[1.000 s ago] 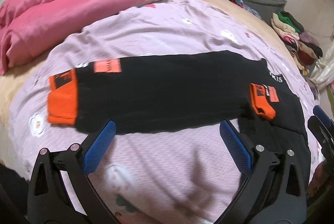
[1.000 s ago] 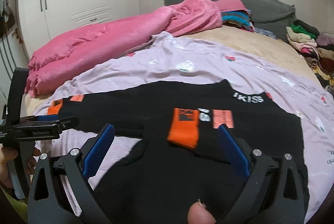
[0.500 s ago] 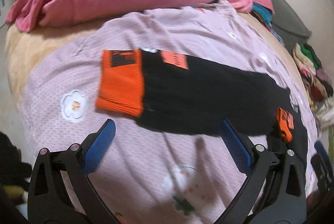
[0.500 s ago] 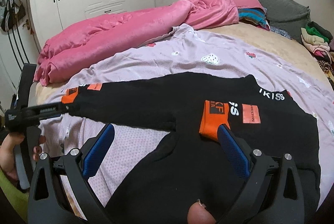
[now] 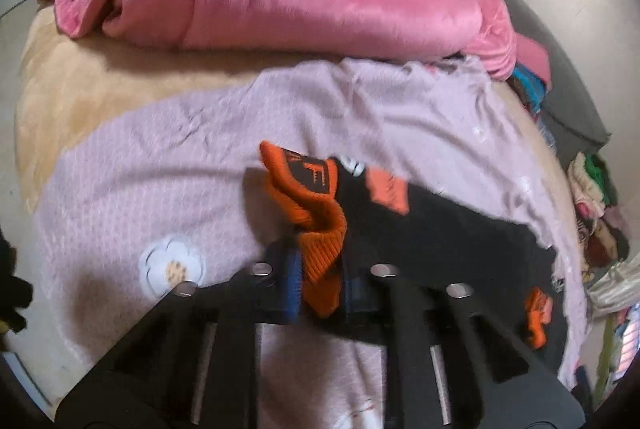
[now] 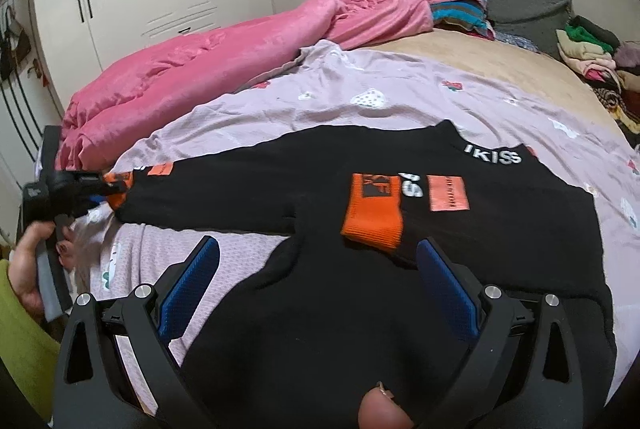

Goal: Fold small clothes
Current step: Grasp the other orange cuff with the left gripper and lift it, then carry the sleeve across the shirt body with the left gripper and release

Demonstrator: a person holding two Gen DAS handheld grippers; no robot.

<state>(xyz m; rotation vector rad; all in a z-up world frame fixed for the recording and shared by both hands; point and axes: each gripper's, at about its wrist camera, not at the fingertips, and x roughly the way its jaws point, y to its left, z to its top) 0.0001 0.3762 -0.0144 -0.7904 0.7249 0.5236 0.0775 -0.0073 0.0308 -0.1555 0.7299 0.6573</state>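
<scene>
The black sweater (image 6: 400, 229) lies flat on the lilac sheet (image 6: 400, 97) over the bed, one sleeve already folded across its chest. The left gripper (image 5: 320, 285) has its jaws clamped on the other sleeve's orange cuff (image 5: 320, 229), probably to carry that sleeve inward. The right gripper (image 6: 316, 285) hovers over the body with jaws open, holding nothing.

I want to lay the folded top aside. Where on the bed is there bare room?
Free: lilac floral sheet between black orange-cuffed sweater and pink fleece blanket; tan mattress beyond. Crowded: clothes pile on the far right.
</scene>
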